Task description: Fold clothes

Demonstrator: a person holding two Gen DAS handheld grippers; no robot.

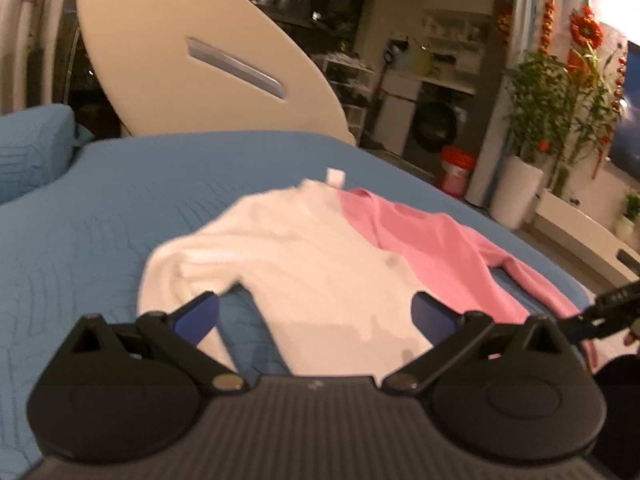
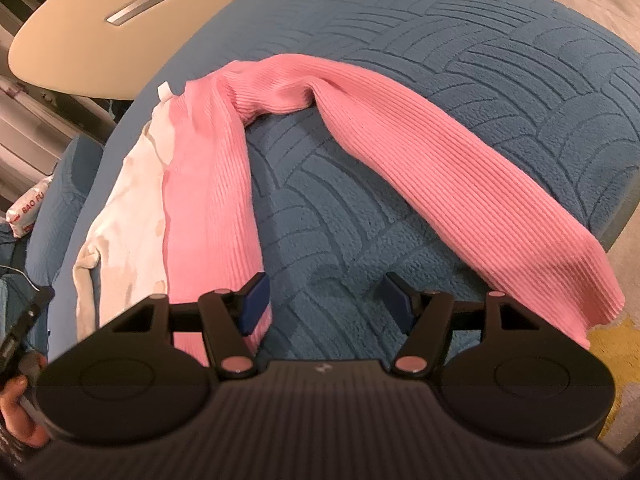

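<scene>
The pink-and-white sweater (image 2: 208, 184) lies spread on the bed (image 2: 440, 60), sleeves unfolded, both grippers (left gripper (image 1: 316, 316), right gripper (image 2: 326, 300)) gaping and empty.

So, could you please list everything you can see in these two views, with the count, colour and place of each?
sweater: one, half white and half pink, spread flat on the bed, pink sleeve bent outward
bedspread: one, blue quilted, covering the bed
pillow: one, blue, at the bed's far left
oval panel: one, cream with a metal slot, behind the bed
potted plants: several, green with orange flowers, far right by the wall
washing machine: one, white with a dark door, in the background
packet: one, white with red print, beside the bed
left gripper: black with blue pads, open above the white half
right gripper: black with blue pads, open by the pink hem
hand: one, holding the left gripper
</scene>
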